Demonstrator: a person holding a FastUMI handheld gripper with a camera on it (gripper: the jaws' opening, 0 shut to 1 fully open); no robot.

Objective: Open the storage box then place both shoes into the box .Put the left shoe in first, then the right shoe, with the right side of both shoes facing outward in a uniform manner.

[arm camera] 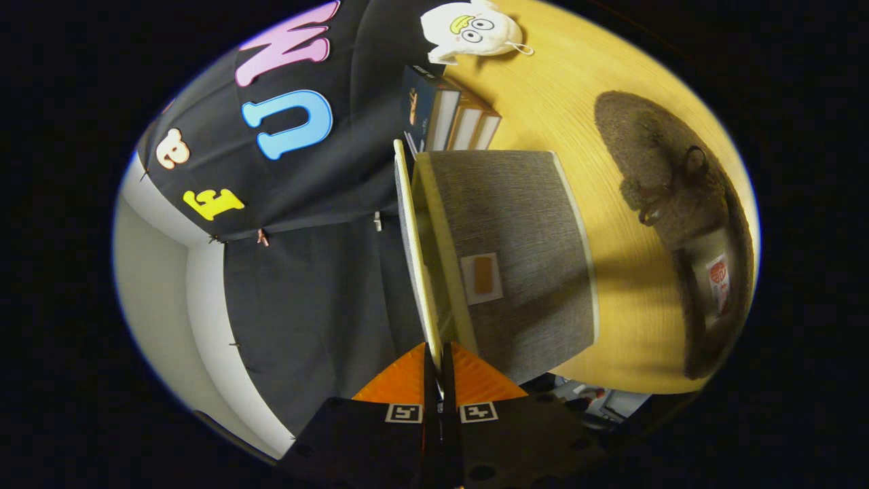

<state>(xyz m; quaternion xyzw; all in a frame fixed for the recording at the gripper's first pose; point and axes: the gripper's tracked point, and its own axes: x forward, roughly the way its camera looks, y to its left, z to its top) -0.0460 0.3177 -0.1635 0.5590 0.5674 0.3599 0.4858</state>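
We hold the gripper (438, 350) with its fingers drawn nearly together, pinching the edge of the raised lid (415, 258) of the grey fabric storage box (523, 258), which stands just ahead at twelve o'clock on the yellow wooden table (577, 102). At three o'clock from the box lies a dark fuzzy shoe (679, 204). Beyond the box stand a few books (448, 115), and farther, at one o'clock, a white plush toy (472, 28)

Cloth-walled booth (305, 285), wooden table (631, 326)
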